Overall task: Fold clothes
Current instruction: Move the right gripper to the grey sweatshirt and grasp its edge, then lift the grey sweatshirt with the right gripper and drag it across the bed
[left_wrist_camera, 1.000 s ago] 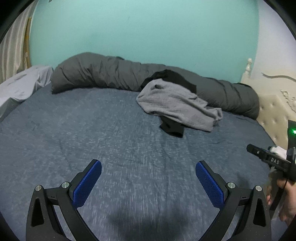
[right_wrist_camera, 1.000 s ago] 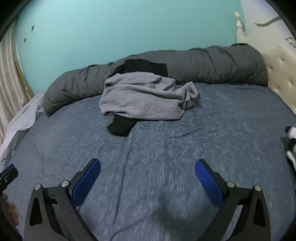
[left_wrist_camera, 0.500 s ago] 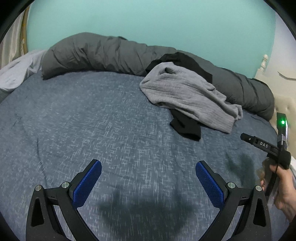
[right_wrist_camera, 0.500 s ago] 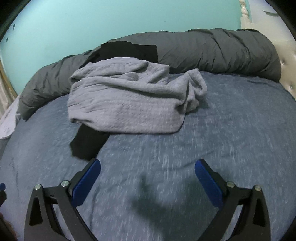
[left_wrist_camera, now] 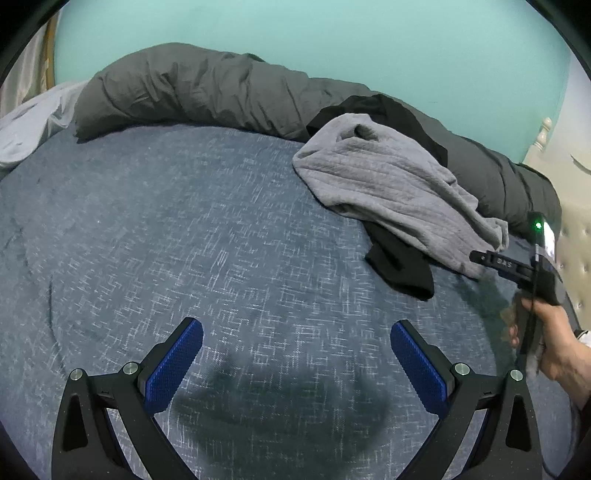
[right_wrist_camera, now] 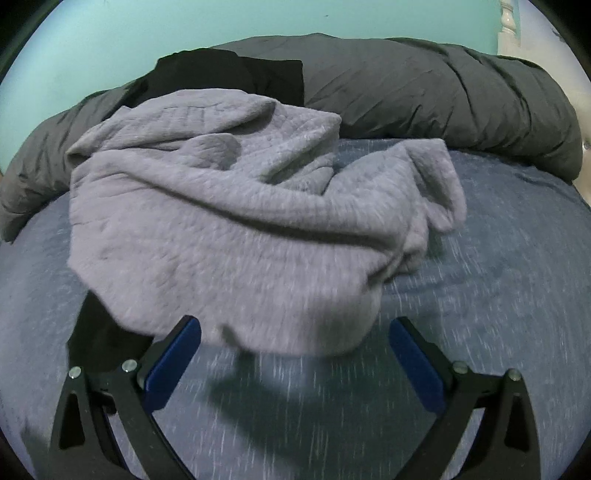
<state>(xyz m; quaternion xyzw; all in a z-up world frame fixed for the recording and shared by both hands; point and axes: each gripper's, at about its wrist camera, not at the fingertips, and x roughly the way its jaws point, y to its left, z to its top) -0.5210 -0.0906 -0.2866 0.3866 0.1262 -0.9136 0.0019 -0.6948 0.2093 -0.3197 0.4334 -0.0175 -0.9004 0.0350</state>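
A crumpled grey knit garment (right_wrist_camera: 236, 229) lies in a heap on the blue flecked bedspread (left_wrist_camera: 184, 240), toward the far side of the bed and up against a long roll of dark grey duvet (left_wrist_camera: 207, 88) that runs along the turquoise wall (left_wrist_camera: 295, 33). A black garment (left_wrist_camera: 400, 264) lies under the grey one, one end poking out at its near edge and another part draped up onto the duvet behind it. The right gripper (right_wrist_camera: 295, 350) has its blue-padded jaws spread wide, one on each side of the near hem of the grey garment; the frame is motion-blurred there, so whether the pads touch the cloth is hard to say, though nothing looks pinched. The left gripper (left_wrist_camera: 295, 365) is also wide apart and holds nothing, hanging over bare bedspread well short of the clothes, with its shadow on the cover just below. From the left wrist view the right tool shows at the right edge, a green light lit on it, gripped by a hand (left_wrist_camera: 554, 347). A pale grey sheet (left_wrist_camera: 26, 129) is bunched at the far left, and a cream tufted headboard (left_wrist_camera: 576, 240) stands at the right
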